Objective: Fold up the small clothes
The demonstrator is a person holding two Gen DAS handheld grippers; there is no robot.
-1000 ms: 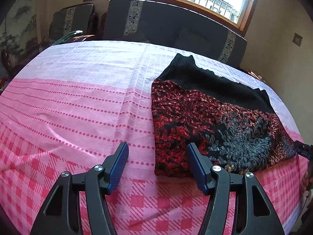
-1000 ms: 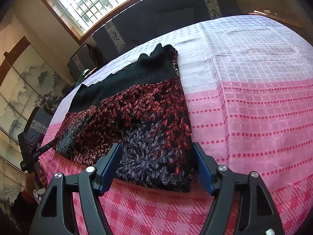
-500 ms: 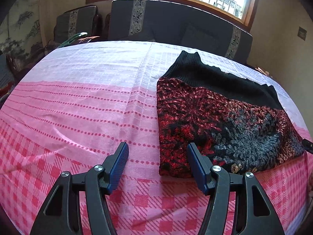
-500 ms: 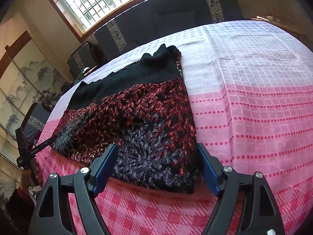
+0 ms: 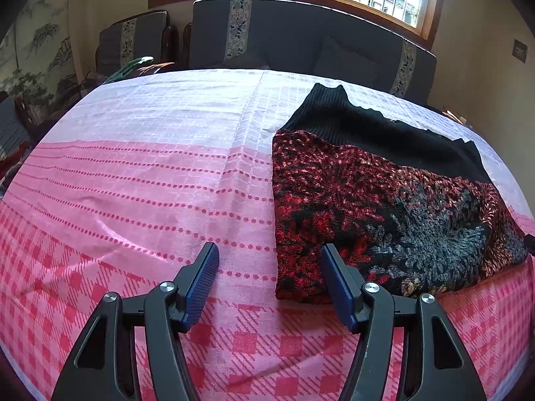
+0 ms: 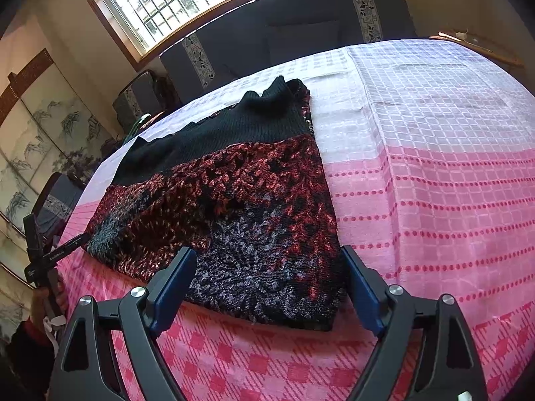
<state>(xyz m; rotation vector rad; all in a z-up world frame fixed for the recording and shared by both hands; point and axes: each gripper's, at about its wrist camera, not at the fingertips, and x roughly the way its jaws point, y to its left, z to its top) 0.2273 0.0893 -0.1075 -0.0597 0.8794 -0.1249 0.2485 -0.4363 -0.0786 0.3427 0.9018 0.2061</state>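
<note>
Left wrist: one sweater (image 5: pixel 384 207), one tablecloth (image 5: pixel 150 183).

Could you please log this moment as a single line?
left gripper: open, empty | right gripper: open, empty | knit sweater: folded flat on pink tablecloth

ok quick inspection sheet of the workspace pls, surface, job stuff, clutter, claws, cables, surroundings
surface: pink and white checked cloth covers the table, lightly creased.
job's things: one knit garment, red and black pattern with a plain black ribbed part at the far end, lying flat and apparently already folded over.
clutter: nothing seen on the cloth besides the garment.
grippers: left claw open, hovering at the garment's near left corner; right claw open, straddling its near edge; neither grips anything.
cables: nothing seen.
surroundings: dark sofa behind the table under a barred window; painted folding screen to the left.
</note>
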